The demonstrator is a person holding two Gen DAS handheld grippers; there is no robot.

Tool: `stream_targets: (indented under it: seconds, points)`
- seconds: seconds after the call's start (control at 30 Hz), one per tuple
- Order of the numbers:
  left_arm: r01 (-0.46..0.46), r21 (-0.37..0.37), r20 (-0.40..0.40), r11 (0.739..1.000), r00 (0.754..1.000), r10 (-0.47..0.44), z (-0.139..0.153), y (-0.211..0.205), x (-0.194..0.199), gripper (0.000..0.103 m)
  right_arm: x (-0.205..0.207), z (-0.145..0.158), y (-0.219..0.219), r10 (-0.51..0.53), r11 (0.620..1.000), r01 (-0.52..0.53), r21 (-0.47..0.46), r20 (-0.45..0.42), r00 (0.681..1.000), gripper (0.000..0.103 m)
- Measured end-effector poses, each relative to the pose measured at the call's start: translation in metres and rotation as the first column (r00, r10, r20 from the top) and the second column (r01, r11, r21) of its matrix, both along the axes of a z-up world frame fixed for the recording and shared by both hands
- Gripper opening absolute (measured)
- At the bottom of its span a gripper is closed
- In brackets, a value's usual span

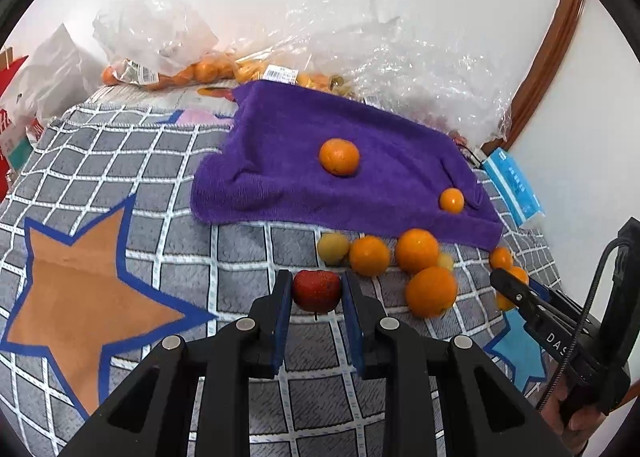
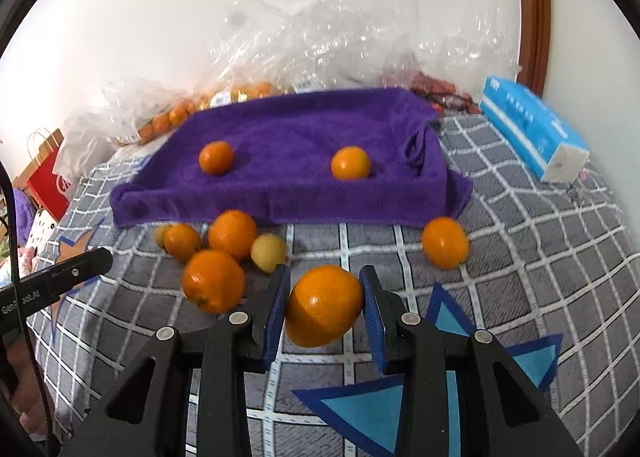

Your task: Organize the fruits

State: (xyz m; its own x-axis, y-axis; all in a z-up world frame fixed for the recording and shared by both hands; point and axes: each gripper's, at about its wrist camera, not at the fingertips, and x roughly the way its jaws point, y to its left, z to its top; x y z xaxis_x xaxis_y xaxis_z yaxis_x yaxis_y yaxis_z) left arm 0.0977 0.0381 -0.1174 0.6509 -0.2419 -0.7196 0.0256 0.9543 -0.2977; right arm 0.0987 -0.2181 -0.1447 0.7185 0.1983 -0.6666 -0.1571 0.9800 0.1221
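Note:
My left gripper [image 1: 316, 291] is shut on a small red apple [image 1: 317, 291], held just above the grey checked blanket [image 1: 160, 177]. My right gripper [image 2: 325, 305] is shut on a large orange [image 2: 324, 305] above the blanket. A purple towel [image 1: 340, 161] lies behind with two oranges on it [image 1: 339, 157], [image 1: 451, 200]; the towel also shows in the right wrist view [image 2: 280, 173]. Several oranges and yellow fruits [image 1: 416, 249] lie loose in front of the towel. One orange [image 2: 445, 243] lies apart at the right.
Plastic bags of oranges [image 1: 180, 69] and crumpled clear wrap [image 1: 400, 57] line the wall behind. A blue tissue pack [image 2: 532, 133] lies at the right. A red paper bag [image 2: 46, 181] stands at the left. The wooden door frame [image 1: 548, 57] is at the right.

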Motion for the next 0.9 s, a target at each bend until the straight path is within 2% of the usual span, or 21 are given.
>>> stream_targets:
  seconds: [0.43,0.9]
  points:
    - [-0.012,0.002,0.068,1.0,0.998,0.011,0.028,0.006,0.032,0.024,0.029,0.039,0.021,0.01,1.0,-0.009,-0.011,0.084,0.996,0.036]
    - [0.001,-0.001,0.082,1.0,0.997,-0.001,0.034,-0.008,0.082,0.024,0.069,0.06,0.032,0.013,1.0,-0.01,-0.027,0.132,0.991,0.036]
